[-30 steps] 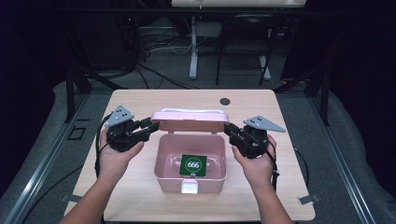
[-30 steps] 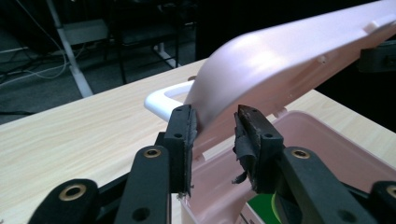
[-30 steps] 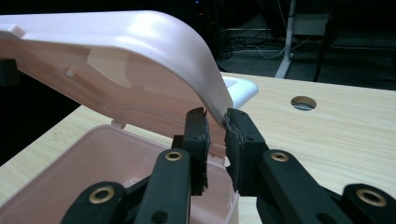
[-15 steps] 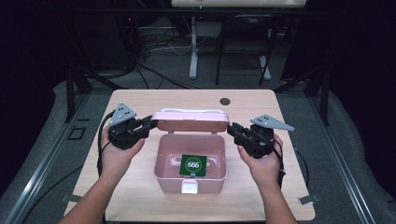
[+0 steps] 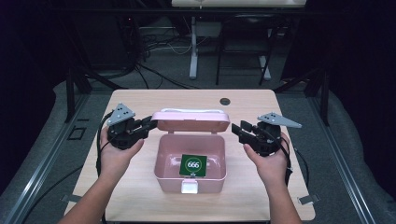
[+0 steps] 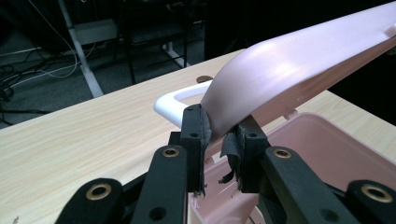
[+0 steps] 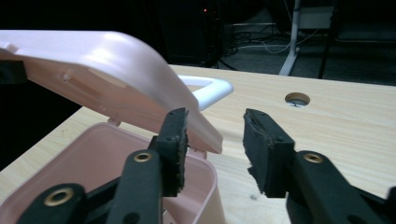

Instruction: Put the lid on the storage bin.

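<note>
A pale wood table (image 5: 140, 100) stands in a dark room, perhaps carpeted. The left gripper (image 5: 147, 126) pinches the lid (image 5: 191, 120); the right gripper (image 5: 239, 130), jaws just opening, stands spread beside it.

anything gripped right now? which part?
The left gripper is shut on the pink lid, clamping its end edge. The right gripper holds nothing: its jaws have just been opening, apart at the lid's other end.
</note>
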A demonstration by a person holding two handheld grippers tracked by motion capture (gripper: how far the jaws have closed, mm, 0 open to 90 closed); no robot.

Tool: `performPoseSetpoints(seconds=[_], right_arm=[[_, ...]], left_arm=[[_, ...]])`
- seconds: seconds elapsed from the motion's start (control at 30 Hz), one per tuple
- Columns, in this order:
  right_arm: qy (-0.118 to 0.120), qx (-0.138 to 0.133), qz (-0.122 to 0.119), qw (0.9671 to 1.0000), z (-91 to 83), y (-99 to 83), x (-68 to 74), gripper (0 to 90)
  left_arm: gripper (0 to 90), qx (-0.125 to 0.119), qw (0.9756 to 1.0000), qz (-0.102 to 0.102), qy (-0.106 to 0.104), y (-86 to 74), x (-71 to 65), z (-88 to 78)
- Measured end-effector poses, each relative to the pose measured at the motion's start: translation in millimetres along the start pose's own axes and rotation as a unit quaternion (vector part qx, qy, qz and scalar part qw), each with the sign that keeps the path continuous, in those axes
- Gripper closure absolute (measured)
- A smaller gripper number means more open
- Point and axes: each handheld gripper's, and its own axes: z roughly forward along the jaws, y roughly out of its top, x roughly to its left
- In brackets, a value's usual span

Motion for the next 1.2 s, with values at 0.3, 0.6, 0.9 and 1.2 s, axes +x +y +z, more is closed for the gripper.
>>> performPoseSetpoints(seconds=[0.3,0.6,0.9,1.2], right_arm=[[-0.014,-0.007,-0.007,0.9999,1.4,-0.2,-0.6,50.2],[-0.019,-0.014,-0.011,0.9997,-0.2,0.8,-1.7,46.7],[-0.019,-0.019,-0.016,0.9995,0.7,1.1,-4.4,41.0],[-0.020,-0.026,-0.020,0.9993,-0.1,1.2,-5.2,39.6]], left_arm=[[75.5,0.000,1.0000,0.001,-0.007,-4.8,-2.7,-5.0],[75.2,0.000,0.9999,0.004,-0.014,-9.1,-5.0,-10.3],[73.3,-0.001,0.9998,0.003,-0.019,-11.3,-7.3,-14.7],[72.6,-0.002,0.9997,0.002,-0.024,-16.1,-9.5,-17.9]])
